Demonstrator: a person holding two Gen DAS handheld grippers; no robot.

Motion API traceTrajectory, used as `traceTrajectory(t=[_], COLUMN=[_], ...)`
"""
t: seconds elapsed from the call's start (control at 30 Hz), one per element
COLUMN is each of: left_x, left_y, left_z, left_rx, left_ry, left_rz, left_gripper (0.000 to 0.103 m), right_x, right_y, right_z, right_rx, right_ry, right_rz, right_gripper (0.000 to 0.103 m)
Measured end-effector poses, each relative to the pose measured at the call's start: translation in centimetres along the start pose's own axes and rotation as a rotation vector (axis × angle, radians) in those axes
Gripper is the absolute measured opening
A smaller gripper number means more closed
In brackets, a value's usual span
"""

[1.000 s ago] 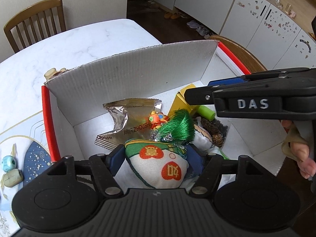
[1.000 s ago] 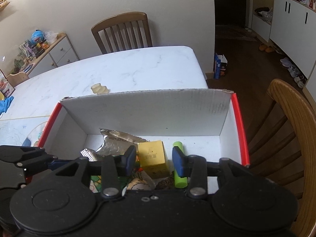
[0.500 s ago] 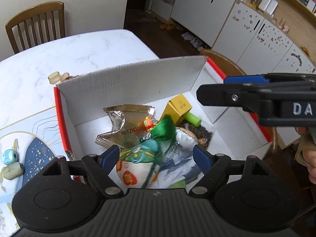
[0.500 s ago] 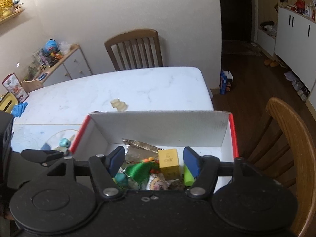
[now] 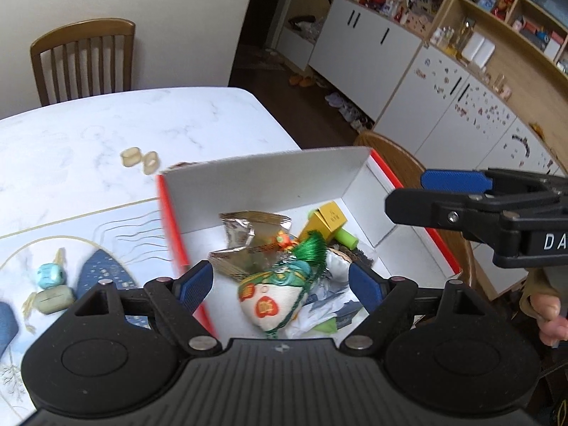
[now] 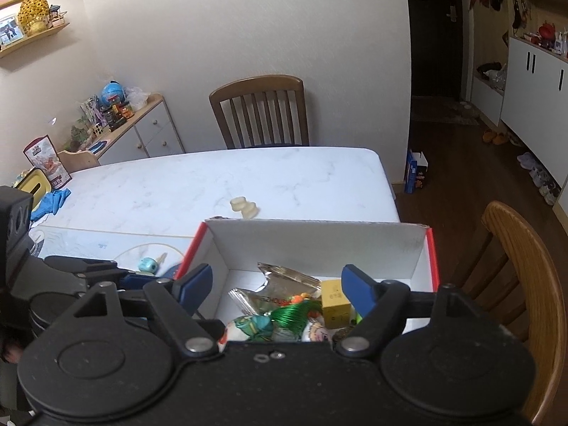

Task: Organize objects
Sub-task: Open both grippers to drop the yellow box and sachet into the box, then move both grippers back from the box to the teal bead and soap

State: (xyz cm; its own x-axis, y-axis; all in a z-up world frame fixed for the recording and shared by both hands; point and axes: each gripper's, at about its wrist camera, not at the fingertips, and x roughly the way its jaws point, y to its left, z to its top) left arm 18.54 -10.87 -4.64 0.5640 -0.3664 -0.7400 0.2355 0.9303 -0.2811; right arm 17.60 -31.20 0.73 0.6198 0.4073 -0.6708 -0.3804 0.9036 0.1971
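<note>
A white marble table (image 6: 248, 177) carries a red-edged cardboard box (image 5: 269, 181) full of clutter. Above it, the left gripper (image 5: 280, 284) and the right gripper (image 6: 277, 284), marked "DA…", are both opening with nothing between their jaws. Inside lie a foil packet (image 5: 245, 238) reading "ZHOUSH", an embroidered sachet (image 5: 269, 298) with a green tassel, and a yellow carton (image 5: 328, 218).

- one cardboard box (image 5: 269, 174) with red edges
- one foil snack bag (image 5: 245, 238) inside it
- one yellow cube (image 5: 328, 218)
- one green cylinder (image 5: 346, 238)
- one embroidered pouch (image 5: 269, 301) with a green tassel
- two cream rings (image 5: 140, 159) on the table
- two beads (image 5: 51, 284) on the mat, one turquoise, one pale green
- two wooden chairs (image 6: 261, 113)
</note>
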Motion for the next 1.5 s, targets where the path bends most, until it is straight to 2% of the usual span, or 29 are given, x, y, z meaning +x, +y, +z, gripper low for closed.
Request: traceTrajectory(t=[0.23,0.33,0.57,0.63,0.73,0.97,1.2,1.5], left_x=[-3.5,-4.7,-7.3,-7.8,-8.3,-8.0,-6.9,-4.2], left_y=[4.0,6.0,11.0,12.5,14.7,19.3,22.2,22.5], left_z=[-0.9,-1.3,-2.6,-3.0,-3.4,-4.6,-5.9,-6.4], left_rx=[-0.033,-0.048,-0.078,-0.082,-0.09,-0.09,-0.074,-0.023], left_ry=[-0.04,-0.056,-0.083,-0.098,-0.115,-0.101,-0.085,-0.084], left_rz=[0.013,0.03,0.079,0.092,0.114,0.152,0.177,0.182], left_gripper=[0.091,0.099,0.102,0.102,0.103,0.103,0.103,0.103], right_x=[0.2,0.6,2.1,2.7,3.6,6.5,9.6,14.8], right_y=[2.9,4.4,8.7,10.0,11.9,15.1,17.4,19.7], right_z=[0.1,0.1,-0.1,0.0,0.2,0.4,1.3,2.3], right_rx=[-0.03,-0.037,-0.078,-0.088,-0.099,-0.092,-0.068,-0.041], right_ry=[-0.006,-0.007,0.006,0.009,0.012,0.049,0.084,0.171], right_rz=[-0.004,0.003,0.031,0.037,0.039,0.035,0.009,0.013], right_gripper=[0.085,0.089,0.092,0.097,0.099,0.099,0.099,0.099])
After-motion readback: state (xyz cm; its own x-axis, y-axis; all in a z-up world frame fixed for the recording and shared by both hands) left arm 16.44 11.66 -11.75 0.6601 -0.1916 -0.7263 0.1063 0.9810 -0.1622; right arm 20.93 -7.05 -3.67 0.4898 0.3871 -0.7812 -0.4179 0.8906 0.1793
